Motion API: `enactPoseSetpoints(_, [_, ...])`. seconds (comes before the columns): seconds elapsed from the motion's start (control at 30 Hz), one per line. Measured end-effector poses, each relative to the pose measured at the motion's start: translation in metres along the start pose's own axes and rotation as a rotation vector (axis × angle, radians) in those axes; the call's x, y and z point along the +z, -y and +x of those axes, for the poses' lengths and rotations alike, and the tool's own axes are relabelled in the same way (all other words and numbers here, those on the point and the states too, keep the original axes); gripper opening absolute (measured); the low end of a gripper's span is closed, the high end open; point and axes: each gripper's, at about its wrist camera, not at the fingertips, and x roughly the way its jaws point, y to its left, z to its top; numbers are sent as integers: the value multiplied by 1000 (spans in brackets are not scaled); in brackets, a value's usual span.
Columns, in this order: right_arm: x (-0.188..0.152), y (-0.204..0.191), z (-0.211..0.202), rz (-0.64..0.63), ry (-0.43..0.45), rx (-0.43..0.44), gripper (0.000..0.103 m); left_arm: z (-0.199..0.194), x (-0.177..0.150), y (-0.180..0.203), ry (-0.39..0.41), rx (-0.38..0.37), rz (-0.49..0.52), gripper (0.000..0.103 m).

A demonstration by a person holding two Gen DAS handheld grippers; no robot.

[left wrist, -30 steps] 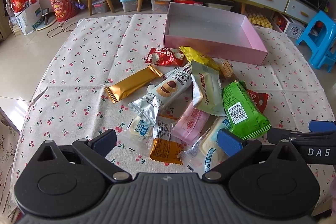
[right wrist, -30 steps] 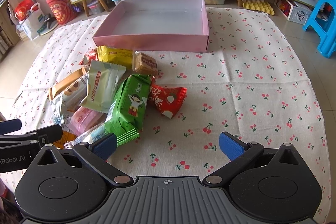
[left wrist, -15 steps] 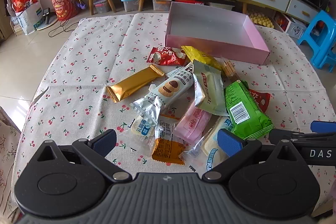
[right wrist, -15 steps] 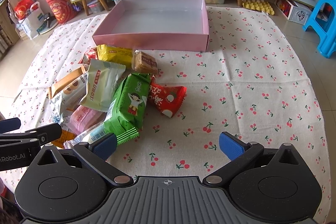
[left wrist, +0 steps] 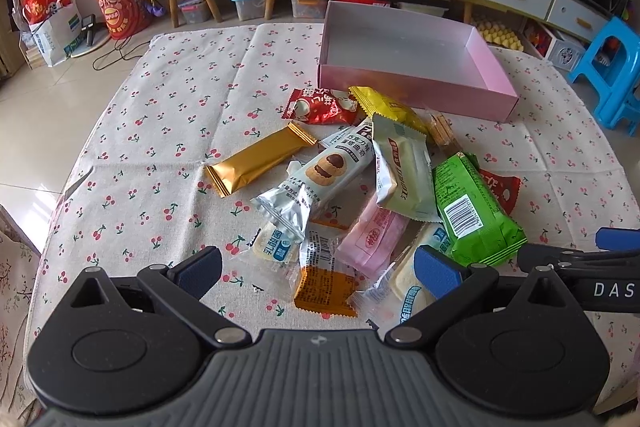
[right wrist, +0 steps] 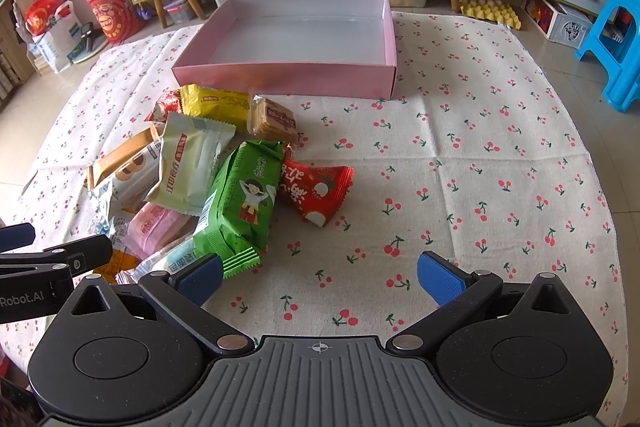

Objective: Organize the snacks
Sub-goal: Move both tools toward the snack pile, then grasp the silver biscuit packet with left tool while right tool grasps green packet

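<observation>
1. Because the snacks (left wrist: 384,187) lie heaped and overlapping on the cloth-covered desk (left wrist: 160,131), just in front of the bare pink box (left wrist: 408,91), closing on one packet may pinch or drag a neighbour along.
2. Both the left gripper (left wrist: 318,269) and the right gripper (right wrist: 320,273) hover with fingers spread wide, holding nothing; the left is over the near edge of the heap, the right over bare cloth beside it.
3. Slick foil and plastic film could slide out of the rubbery blue pads, especially on the puffy green packet (right wrist: 242,203) and the flat gold bar (left wrist: 260,165).
4. A hard squeeze would likely crush the clear-wrapped crackers (right wrist: 273,121).
5. Loose, creased cloth may bunch under a low sweep.
6. Thin card walls on the box look easy to nudge.
</observation>
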Motion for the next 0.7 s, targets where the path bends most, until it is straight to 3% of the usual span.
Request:
enactPoseSetpoints(0.23, [8,4,2,1,26,92,103,4,10,-6,-8,-51,37,102])
enactPoseSetpoints(0.37, [16,10,6,26,86,157,103,7,18,-13,10,-96,59,101])
enactPoseSetpoints(0.53, [23,19,16,103,71,306,103,19,30,-21,-10,-168,78,91])
enactPoseSetpoints(0.7, [28,18,29,147,22,390,103,34,36,-21,-28,-239,159,82])
